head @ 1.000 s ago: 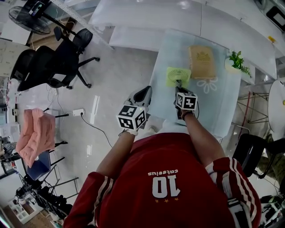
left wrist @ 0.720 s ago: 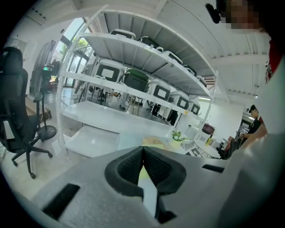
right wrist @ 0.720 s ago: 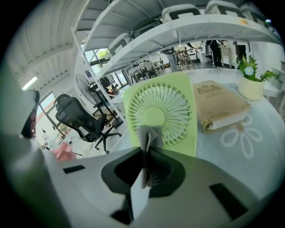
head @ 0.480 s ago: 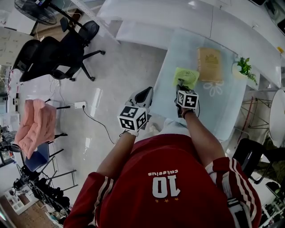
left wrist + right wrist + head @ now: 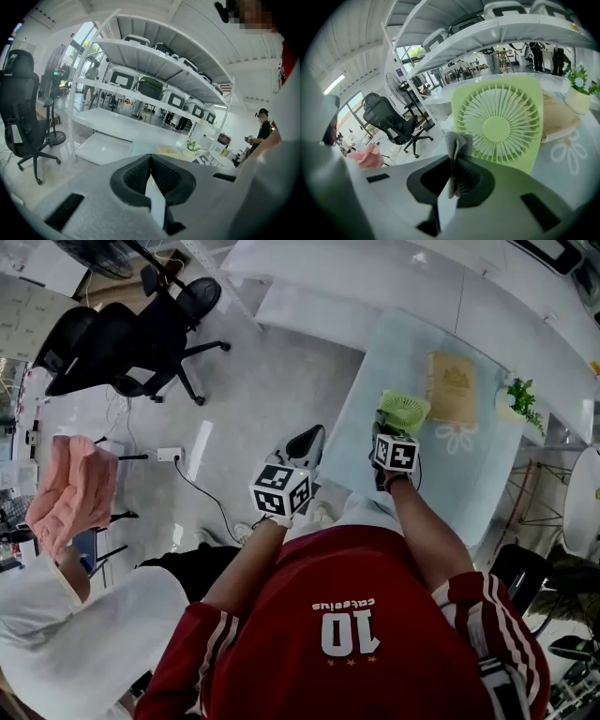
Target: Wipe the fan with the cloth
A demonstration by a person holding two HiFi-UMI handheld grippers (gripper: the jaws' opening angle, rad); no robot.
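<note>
Right gripper view: the right gripper [image 5: 452,161] has its jaws pinched together on a folded grey cloth [image 5: 454,145], and a tuft sticks up past the tips. Just beyond it the green fan [image 5: 501,124] stands upright with its grille facing us. The cloth sits by the fan's lower left corner; we can't tell whether they touch.

Left gripper view: the left gripper [image 5: 150,176] has its jaws together with nothing between them. In the head view it hangs over the floor, off the tabletop's [image 5: 487,465] left edge.

The head view puts the fan toward the tabletop's left edge, with a tan book [image 5: 453,388] just beside it on the far side and a small plant [image 5: 521,399] by the right edge.

We judge this as the approach, with the wipe about to start. The next move is to press the cloth onto the grille and sweep across it. The fan looks light and may tip or slide, so we'd go gently or brace it with the left gripper.
</note>
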